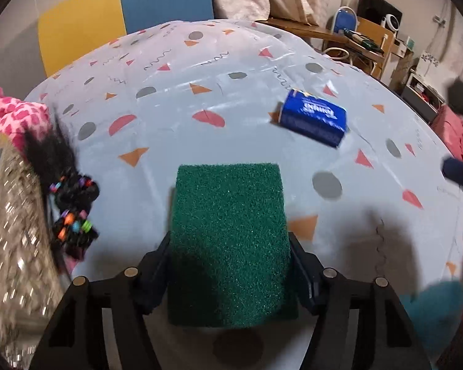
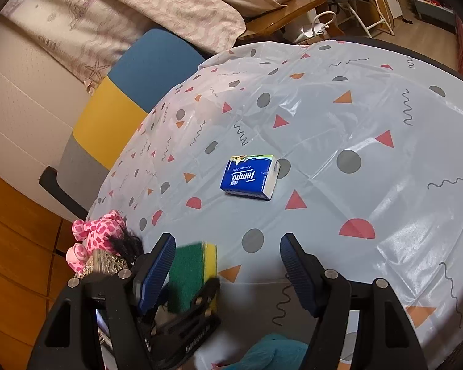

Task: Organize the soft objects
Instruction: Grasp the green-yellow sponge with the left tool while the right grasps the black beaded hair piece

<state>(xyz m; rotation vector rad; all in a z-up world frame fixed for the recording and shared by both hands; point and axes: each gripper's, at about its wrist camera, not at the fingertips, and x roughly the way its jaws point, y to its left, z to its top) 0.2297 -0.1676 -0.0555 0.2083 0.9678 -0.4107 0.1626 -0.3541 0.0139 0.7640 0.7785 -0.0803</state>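
My left gripper [image 1: 230, 256] is shut on a green-topped sponge [image 1: 230, 240] with a yellow underside and holds it above the table. The sponge [image 2: 191, 273] and left gripper show in the right wrist view at lower left. My right gripper [image 2: 227, 265] is open and empty above the table's near part. A blue Tempo tissue pack [image 1: 313, 117] lies mid-table, ahead of the right gripper [image 2: 250, 177]. A pink spotted plush [image 2: 97, 237], a black hair tie with coloured beads [image 1: 74, 212] and a sequinned pouch [image 1: 12, 231] sit at the left edge.
The round table has a light cloth with shapes [image 2: 339, 154]. A teal soft item [image 2: 274, 353] lies at the near edge. A blue-and-yellow chair [image 2: 123, 98] stands behind the table. A bed, a wooden table and shelves are beyond.
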